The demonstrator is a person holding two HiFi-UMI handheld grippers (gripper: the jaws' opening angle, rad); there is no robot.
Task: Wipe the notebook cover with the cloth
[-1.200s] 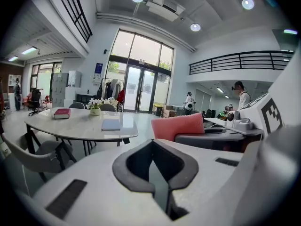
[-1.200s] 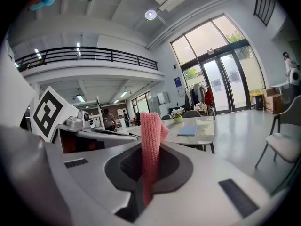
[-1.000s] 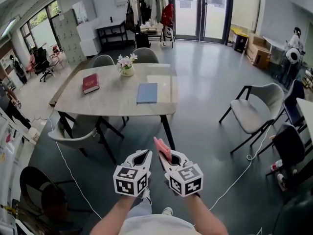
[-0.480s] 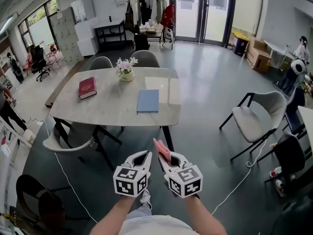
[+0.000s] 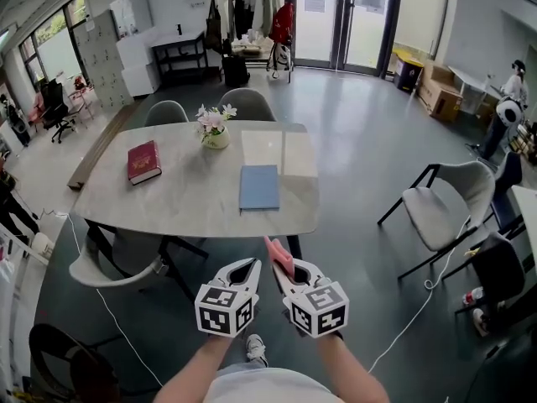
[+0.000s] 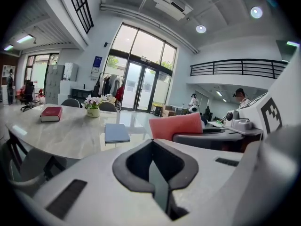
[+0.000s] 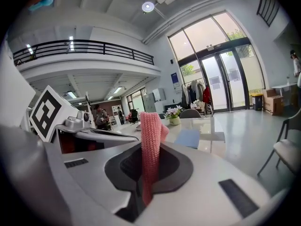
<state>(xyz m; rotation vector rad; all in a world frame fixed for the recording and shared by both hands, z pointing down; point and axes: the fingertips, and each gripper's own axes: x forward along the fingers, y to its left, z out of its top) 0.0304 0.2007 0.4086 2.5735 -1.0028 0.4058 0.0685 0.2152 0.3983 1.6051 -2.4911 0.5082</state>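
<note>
Pink knitted cloth [image 5: 279, 257] is nearest, pinched by its lower part in the right tool [image 5: 289, 269], whose jaws are clamped on it while the free end stands up above them. It looks soft, light and limp, so it should fold flat under pressure. Beside it, the left tool [image 5: 242, 267] has its jaws together on nothing. Well ahead, the thin blue notebook [image 5: 259, 186] lies flat near the front edge of the pale marble-look surface [image 5: 185, 204]. It is probably light and may slide on that smooth top, so pinning a corner with the empty tool seems wise. Farther back are a red hardback book [image 5: 144, 160] and a small vase of flowers [image 5: 214, 127]. Count: one cloth, one notebook, one red book, one vase, two tools.
</note>
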